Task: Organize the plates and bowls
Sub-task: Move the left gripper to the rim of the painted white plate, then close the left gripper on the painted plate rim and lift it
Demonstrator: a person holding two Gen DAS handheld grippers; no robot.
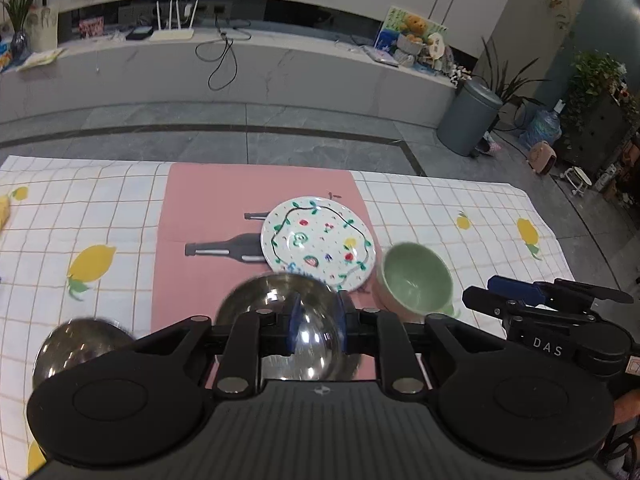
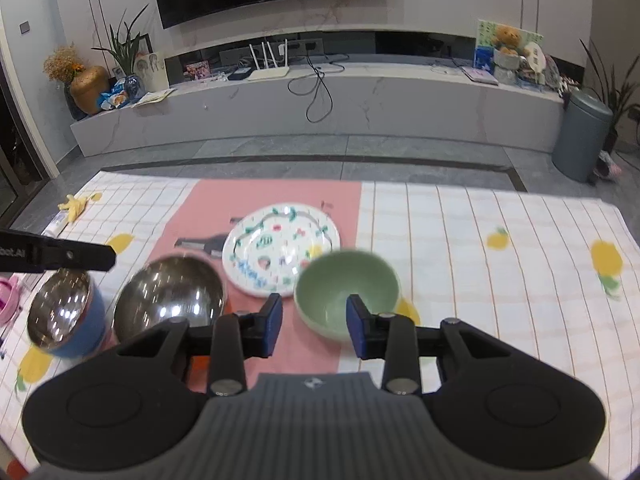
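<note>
A white plate with painted flowers point(image 1: 318, 246) point(image 2: 282, 254) lies on the pink mat point(image 1: 212, 200). A pale green bowl point(image 1: 416, 282) point(image 2: 347, 292) sits at the plate's right, tilted in the left wrist view. A steel bowl point(image 1: 280, 316) point(image 2: 170, 300) stands left of the plate, and a second steel bowl with a blue wall point(image 1: 82, 346) point(image 2: 66, 312) farther left. My left gripper point(image 1: 318, 322) is open, its blue pads over the steel bowl. My right gripper point(image 2: 314, 326) point(image 1: 516, 292) is open and empty, just in front of the green bowl.
The table wears a white checked cloth with lemons point(image 2: 500, 264). A pink item point(image 2: 6, 300) lies at the far left edge, and a yellow peel-like thing point(image 2: 74, 204) at the back left. Beyond the table are grey floor and a grey bin point(image 2: 580, 136).
</note>
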